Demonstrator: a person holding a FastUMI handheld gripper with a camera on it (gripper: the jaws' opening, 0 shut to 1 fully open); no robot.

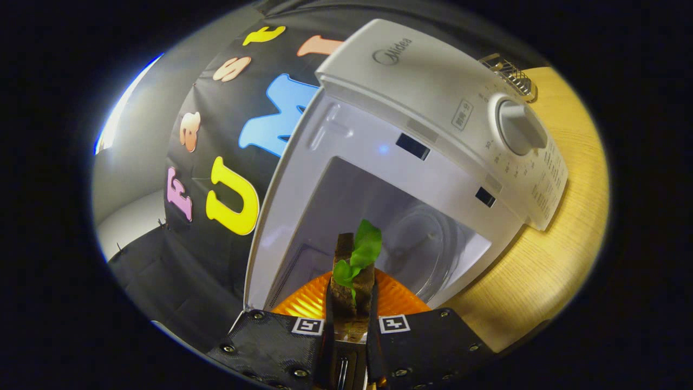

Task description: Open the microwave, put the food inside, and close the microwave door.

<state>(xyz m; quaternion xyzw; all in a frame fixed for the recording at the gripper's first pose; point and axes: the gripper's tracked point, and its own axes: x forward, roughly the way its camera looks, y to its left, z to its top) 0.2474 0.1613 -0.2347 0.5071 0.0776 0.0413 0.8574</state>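
While the hand-held gripper (349, 325) clenched a dark brown slab of food (349, 287) topped with a green leaf (361, 252), both fingers (281, 336) pressed against the slab's sides and held it upright between them. Just under and ahead of the fingers sat an orange ribbed plate (398, 298), which seemed to travel with the food, though how it was held could not be told. Beyond that stood the white microwave (427, 92), its doorway wide open and its cavity (346, 206) bare, with a clear glass turntable (427, 254) on the cavity floor. A round dial (520, 127) sat on the control panel, and the microwave rested on a pale wooden worktop (547, 260). Judging from this, the food was about to go inside. Doing it well probably meant keeping the slab level, clearing the doorway's edges, and lowering it squarely onto the turntable before letting go.
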